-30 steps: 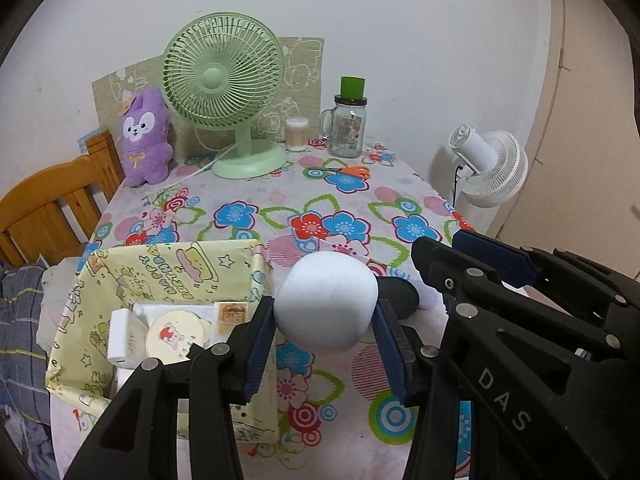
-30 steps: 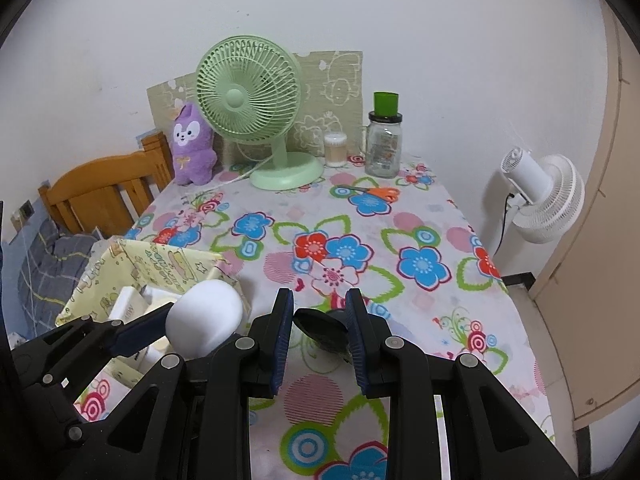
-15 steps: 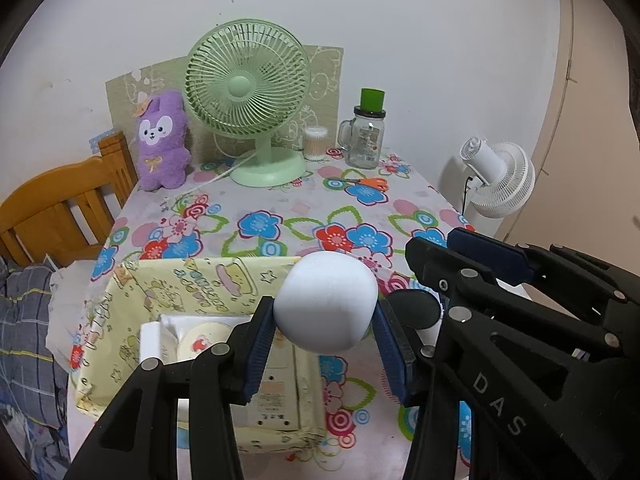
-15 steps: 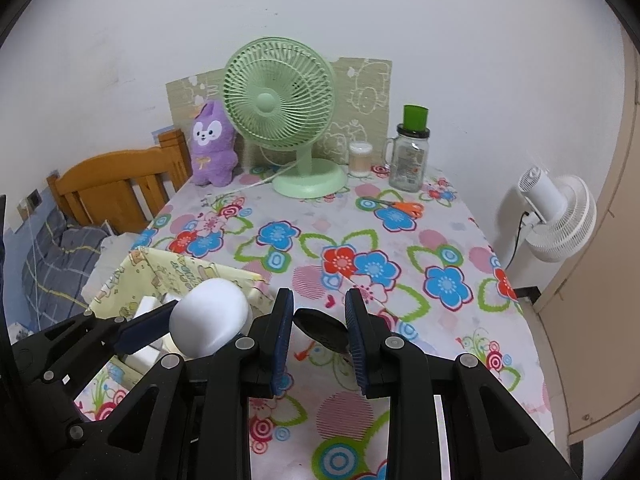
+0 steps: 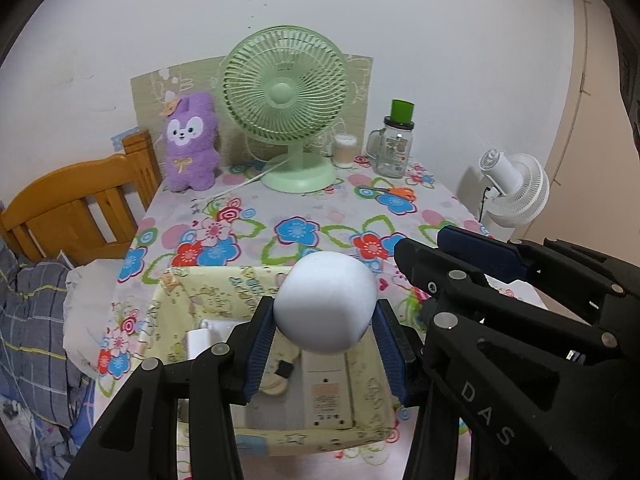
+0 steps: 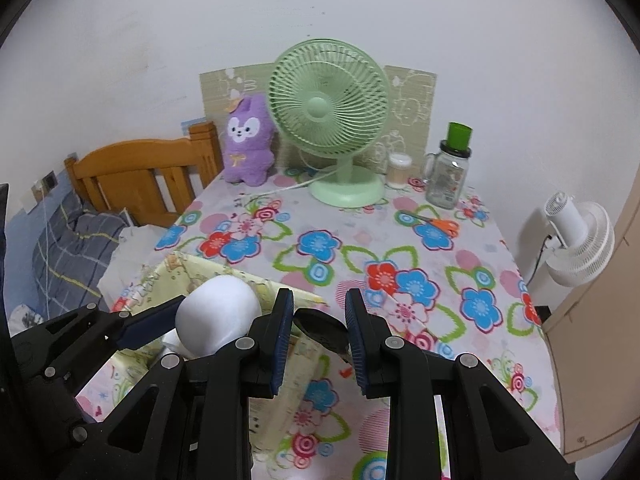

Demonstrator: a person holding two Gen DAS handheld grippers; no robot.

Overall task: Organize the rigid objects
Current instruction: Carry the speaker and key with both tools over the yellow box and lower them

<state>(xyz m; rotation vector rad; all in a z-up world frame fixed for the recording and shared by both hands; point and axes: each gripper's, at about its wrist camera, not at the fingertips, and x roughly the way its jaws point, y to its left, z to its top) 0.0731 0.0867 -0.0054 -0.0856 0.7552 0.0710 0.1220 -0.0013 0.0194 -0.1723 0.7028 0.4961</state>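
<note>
My left gripper [image 5: 326, 338] is shut on a white rounded object [image 5: 326, 300] and holds it above the yellow patterned fabric box [image 5: 216, 284]. The box holds a white charger [image 5: 198, 340], a long cream device [image 5: 326, 392] and a round item. In the right wrist view the white object [image 6: 218, 314] and the left gripper [image 6: 212, 320] sit at the left over the box [image 6: 172, 272]. My right gripper [image 6: 318, 332] is shut on a flat black round object [image 6: 320, 324], held beside the box over the floral tablecloth [image 6: 360, 248].
At the back of the table stand a green fan [image 5: 286, 100], a purple plush [image 5: 192, 144], a small jar [image 5: 345, 151] and a green-lidded glass mug [image 5: 394, 140]. Orange scissors [image 5: 396, 192] lie nearby. A wooden bed frame [image 5: 80, 200] is left, a white fan [image 5: 512, 188] right.
Both grippers have moved left and up, keeping their objects. The white object now hangs over the inside of the box instead of beside its right wall.
</note>
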